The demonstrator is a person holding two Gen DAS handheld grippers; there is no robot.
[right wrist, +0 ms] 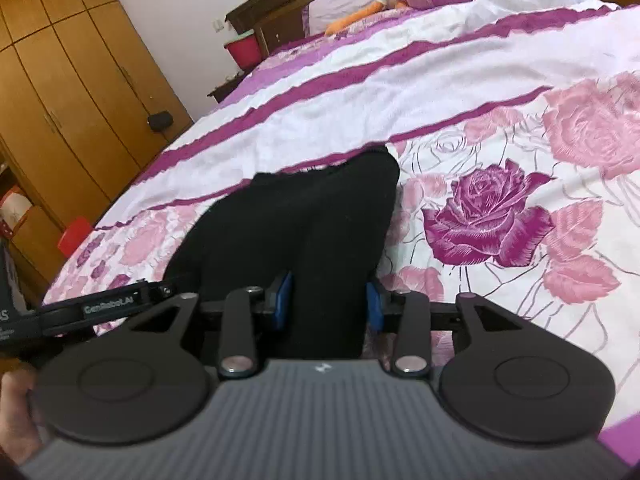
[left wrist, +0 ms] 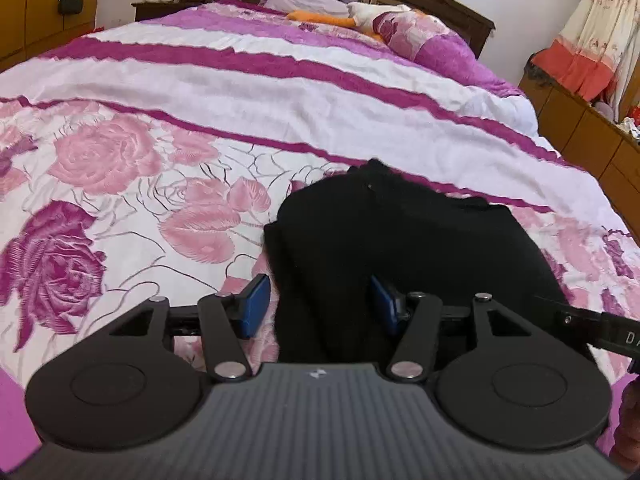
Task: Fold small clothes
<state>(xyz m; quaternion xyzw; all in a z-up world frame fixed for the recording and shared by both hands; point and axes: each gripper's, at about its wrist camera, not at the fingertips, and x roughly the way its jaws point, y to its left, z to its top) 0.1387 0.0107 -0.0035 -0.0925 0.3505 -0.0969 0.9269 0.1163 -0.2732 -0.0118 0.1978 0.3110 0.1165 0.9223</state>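
Note:
A black garment (left wrist: 400, 248) lies folded on the flowered bedspread (left wrist: 120, 168), close in front of both grippers. My left gripper (left wrist: 320, 306) is open over the garment's near left edge. Its left blue pad (left wrist: 256, 306) stands clear of the cloth above the bedspread, and its right pad rests against the black fabric. In the right wrist view the garment (right wrist: 304, 216) runs away from me, and my right gripper (right wrist: 328, 302) is shut on its near end, with the cloth filling the gap between both blue pads. Part of the other gripper (right wrist: 108, 304) shows at the left.
The bed stretches far ahead, with a pillow (left wrist: 416, 36) and an orange and white soft toy (left wrist: 344, 16) near the dark headboard. A wooden wardrobe (right wrist: 72, 80) stands left of the bed, and a low wooden cabinet (left wrist: 580, 128) to its right. A hand (right wrist: 16, 408) holds the left gripper.

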